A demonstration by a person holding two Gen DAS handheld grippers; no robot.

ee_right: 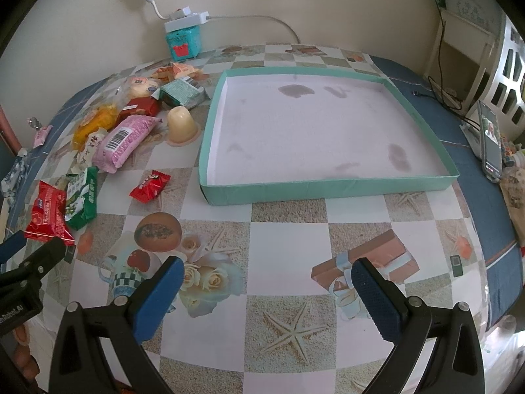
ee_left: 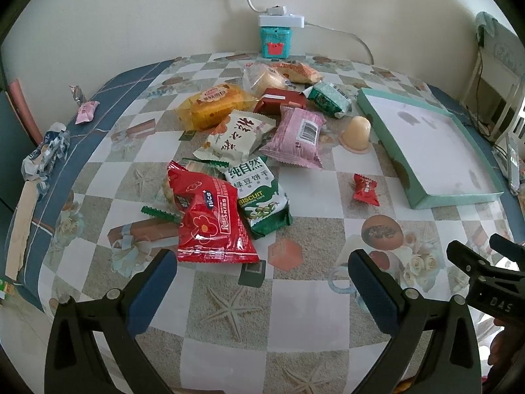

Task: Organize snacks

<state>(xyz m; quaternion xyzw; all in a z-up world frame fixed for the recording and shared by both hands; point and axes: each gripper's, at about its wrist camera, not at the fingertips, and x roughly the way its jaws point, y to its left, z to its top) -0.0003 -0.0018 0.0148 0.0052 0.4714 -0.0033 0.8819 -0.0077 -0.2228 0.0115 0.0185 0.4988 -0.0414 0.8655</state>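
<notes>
**Both grippers open, snacks not yet in the tray**

The left gripper (ee_left: 262, 275) hovers with its jaws wide apart, holding nothing, just before the red packet (ee_left: 210, 220) at the near edge of the snack pile (ee_left: 249, 138). The right gripper (ee_right: 267, 282) is also spread and holds nothing, facing the green tray (ee_right: 328, 193).

I think the red packet is best taken by its flat crimped end, so the snack inside is not crushed.

The tray holds 0 snacks; only stains show on its white bottom. All snacks lie on the table (ee_right: 288, 236) to its left.

Snack packets (ee_left: 242, 151) piled loose left of shallow teal tray (ee_right: 328, 190); red candy (ee_right: 150, 185) lies nearest tray.
</notes>
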